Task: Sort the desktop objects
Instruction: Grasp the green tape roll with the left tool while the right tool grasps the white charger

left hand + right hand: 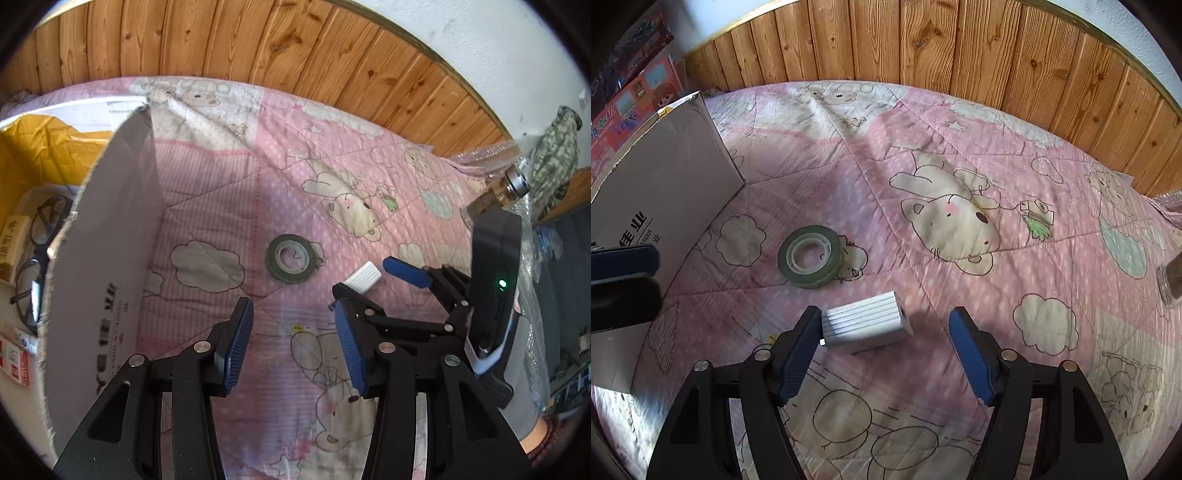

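A white ribbed block (866, 325) lies on the pink bear-print quilt (960, 155). My right gripper (884, 314) stands open around it, and the block's left end is close to the left finger (798, 354). A dark green tape roll (810, 256) lies flat just beyond, toward the box. In the left wrist view, my left gripper (291, 304) is open over bare quilt, with the tape roll (291, 260) ahead of it. The right gripper (364, 275) straddles the white block (365, 282) to its right.
A grey cardboard box with a raised flap (107, 258) stands at the left and holds glasses (40, 251), small packets and yellow plastic. A glass jar (1172, 280) stands at the right quilt edge. A wooden panel wall (923, 44) runs behind.
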`<state>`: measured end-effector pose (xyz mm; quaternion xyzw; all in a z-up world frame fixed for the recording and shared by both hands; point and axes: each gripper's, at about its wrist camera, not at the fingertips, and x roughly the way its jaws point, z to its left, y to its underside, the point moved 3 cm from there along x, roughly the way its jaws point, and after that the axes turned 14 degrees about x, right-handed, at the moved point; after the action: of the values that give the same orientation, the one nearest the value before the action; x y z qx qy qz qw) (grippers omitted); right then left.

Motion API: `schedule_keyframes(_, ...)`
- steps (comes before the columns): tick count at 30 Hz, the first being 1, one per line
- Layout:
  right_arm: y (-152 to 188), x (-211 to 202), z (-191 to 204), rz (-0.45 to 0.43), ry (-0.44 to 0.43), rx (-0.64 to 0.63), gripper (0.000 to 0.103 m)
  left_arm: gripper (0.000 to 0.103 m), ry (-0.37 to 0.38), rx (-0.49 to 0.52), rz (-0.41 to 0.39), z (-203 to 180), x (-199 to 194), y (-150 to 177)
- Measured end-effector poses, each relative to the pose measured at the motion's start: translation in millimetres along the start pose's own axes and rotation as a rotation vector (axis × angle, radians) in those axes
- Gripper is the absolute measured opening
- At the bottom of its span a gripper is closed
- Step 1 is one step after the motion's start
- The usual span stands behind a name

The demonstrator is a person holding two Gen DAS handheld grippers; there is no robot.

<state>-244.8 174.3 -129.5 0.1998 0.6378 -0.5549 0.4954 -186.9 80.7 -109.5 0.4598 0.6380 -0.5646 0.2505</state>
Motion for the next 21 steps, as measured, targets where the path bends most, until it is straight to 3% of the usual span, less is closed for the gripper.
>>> schedule_keyframes(1, 0, 0, -1, -0.005, -0.017, -0.005, 0.069, 0.049, 0.015, -0.012, 0.010, 0, 9, -2)
schedule_keyframes(3, 0, -2, -1, -0.004, -0.059, -0.012, 0.052, 0.049, 0.025, -0.036, 0.019, 0, 24, -5)
schedule_keyframes(5, -1, -4, -2, -0.005, -0.067, -0.021, 0.044, 0.049, 0.027, -0.057, 0.030, -2, 39, -7)
schedule_keyframes(10, 2, -7, -15, 0.017, -0.089, 0.002, 0.044, 0.050, 0.007, -0.074, 0.045, -3, 68, -14)
schedule_keyframes(13, 2, -10, -27, 0.029, -0.096, 0.026, 0.044, 0.059, -0.022, -0.061, 0.045, -4, 79, -18)
schedule_keyframes(16, 4, -11, -35, 0.034, -0.119, 0.039, 0.044, 0.060, -0.050, -0.028, 0.034, -6, 88, -21)
schedule_keyframes(18, 7, -10, -39, 0.034, -0.126, 0.046, 0.066, 0.062, -0.076, 0.007, 0.024, -9, 92, -24)
schedule_keyframes(21, 10, -8, -48, 0.016, -0.147, 0.070, 0.066, 0.059, -0.100, 0.043, 0.000, -11, 96, -27)
